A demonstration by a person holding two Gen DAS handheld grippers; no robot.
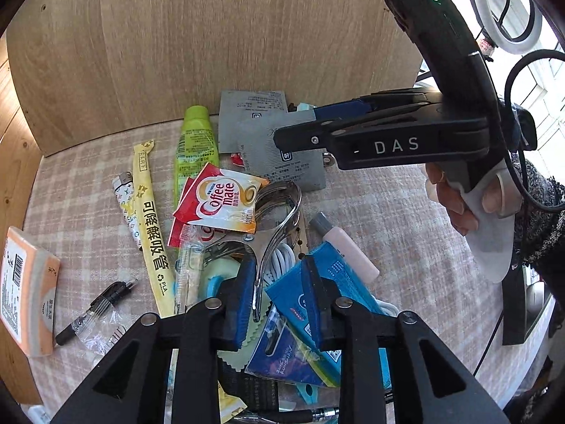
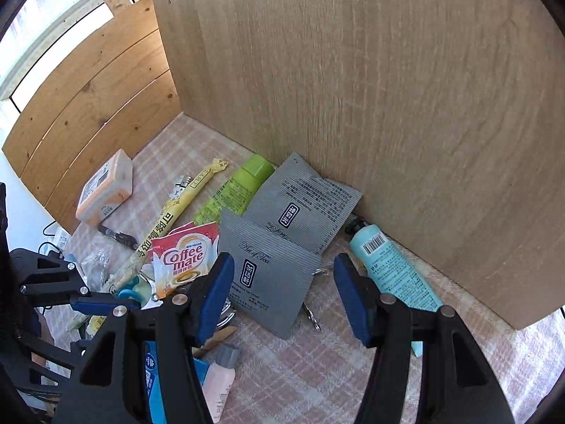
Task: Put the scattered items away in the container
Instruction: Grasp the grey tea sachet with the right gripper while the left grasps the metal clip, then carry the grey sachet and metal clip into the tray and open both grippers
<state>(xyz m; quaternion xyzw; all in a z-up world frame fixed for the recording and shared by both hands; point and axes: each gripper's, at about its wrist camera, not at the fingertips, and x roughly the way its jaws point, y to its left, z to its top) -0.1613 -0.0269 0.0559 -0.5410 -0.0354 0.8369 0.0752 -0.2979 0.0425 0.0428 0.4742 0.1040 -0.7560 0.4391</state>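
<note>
2 grippers | L gripper [image 1: 279, 304] apart, over half-buried hole punch [image 1: 279, 212] | R gripper [image 2: 282, 296] apart, over tea sachet [image 2: 268, 275]

Both grippers are showing black frames, silver screws and blue pads; the right gripper [image 1: 300, 125] is bearing white "DAS" lettering, a speckled black-and-white sleeve [image 1: 540, 212] showing just beside it.

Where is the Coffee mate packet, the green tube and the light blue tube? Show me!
Coffee mate packet [image 1: 220, 198]: left wrist view, on its printed logo.
Green tube [image 1: 194, 141]: left wrist view, on the middle of its body.
Light blue tube [image 2: 395, 268]: right wrist view, on its body below the barcode.
</note>
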